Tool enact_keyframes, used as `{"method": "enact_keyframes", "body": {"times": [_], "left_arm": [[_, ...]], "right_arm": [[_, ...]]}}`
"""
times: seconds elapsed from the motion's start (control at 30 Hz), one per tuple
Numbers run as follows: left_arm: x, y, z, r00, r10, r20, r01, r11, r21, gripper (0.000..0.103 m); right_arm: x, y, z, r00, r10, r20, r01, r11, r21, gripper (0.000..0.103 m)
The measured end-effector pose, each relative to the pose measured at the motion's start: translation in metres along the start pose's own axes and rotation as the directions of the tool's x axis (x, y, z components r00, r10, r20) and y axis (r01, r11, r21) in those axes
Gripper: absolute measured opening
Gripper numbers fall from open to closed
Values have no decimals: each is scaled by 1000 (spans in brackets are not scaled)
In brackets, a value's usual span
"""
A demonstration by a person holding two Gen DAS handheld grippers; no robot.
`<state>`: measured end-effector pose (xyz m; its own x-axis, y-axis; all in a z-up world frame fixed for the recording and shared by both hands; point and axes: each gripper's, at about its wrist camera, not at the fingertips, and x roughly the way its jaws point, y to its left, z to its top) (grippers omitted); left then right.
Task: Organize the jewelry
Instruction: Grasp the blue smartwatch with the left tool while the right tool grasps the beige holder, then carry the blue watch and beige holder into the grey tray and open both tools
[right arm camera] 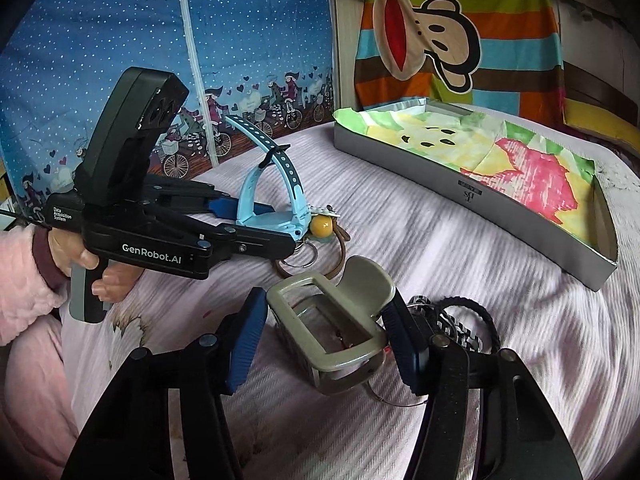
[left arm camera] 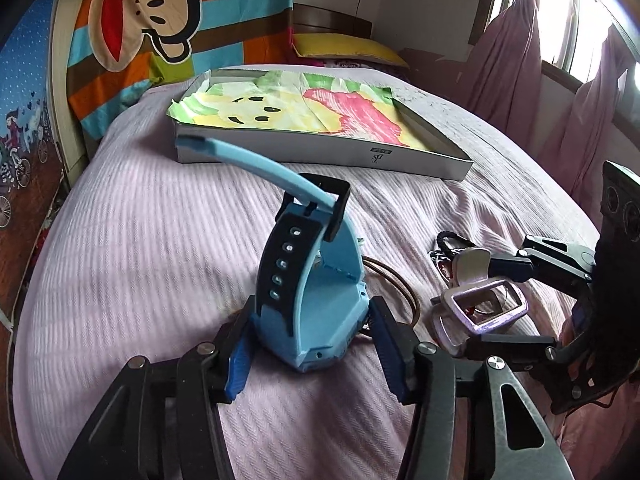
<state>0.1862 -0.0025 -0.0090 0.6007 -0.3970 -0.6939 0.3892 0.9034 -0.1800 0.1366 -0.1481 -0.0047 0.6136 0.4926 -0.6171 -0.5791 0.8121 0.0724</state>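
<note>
Between the blue pads of the left gripper [left arm camera: 316,344] sits the blue watch [left arm camera: 308,300]. Its case is low between the fingers and its strap loop stands upright ahead of them, with the loose tail curving up and away to the gripper's left. The jaws stand on either side of the case; the left pad seems to touch it, the right shows a sliver of gap, so I cannot tell whether the hold is firm. In the right wrist view the watch looks carried at the tips of that gripper.

To its right, the right gripper [right arm camera: 324,344] brackets the pale watch case [right arm camera: 332,332], which lies tilted with its long axis running across the fingers. The right pad appears to touch it, while the left pad stands clear, so the jaws read as open around it.

Ahead of both grippers, well apart across the bed [left arm camera: 140,240], lies the paper-lined box [left arm camera: 320,156], its long side facing them. The left gripper looks the readier to carry straight forward into it.
</note>
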Motion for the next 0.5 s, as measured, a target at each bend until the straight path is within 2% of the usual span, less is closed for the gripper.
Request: {"method": "enact_keyframes", "body": {"times": [0.23, 0.3, 0.5], "left_arm": [[-9, -7, -9, 998, 67, 16, -66, 998, -17, 51], [-14, -13, -15, 994, 106, 35, -105, 994, -32, 51], [-26, -23, -28, 982, 159, 98, -153, 986, -68, 51]], "right_arm": [[-2, 2, -2, 1000, -4, 10, 4, 1000, -4, 53], [-5, 4, -3, 1000, -10, 23, 11, 1000, -8, 53], [-16, 6, -3, 998, -18, 62, 18, 1000, 1, 53]]}}
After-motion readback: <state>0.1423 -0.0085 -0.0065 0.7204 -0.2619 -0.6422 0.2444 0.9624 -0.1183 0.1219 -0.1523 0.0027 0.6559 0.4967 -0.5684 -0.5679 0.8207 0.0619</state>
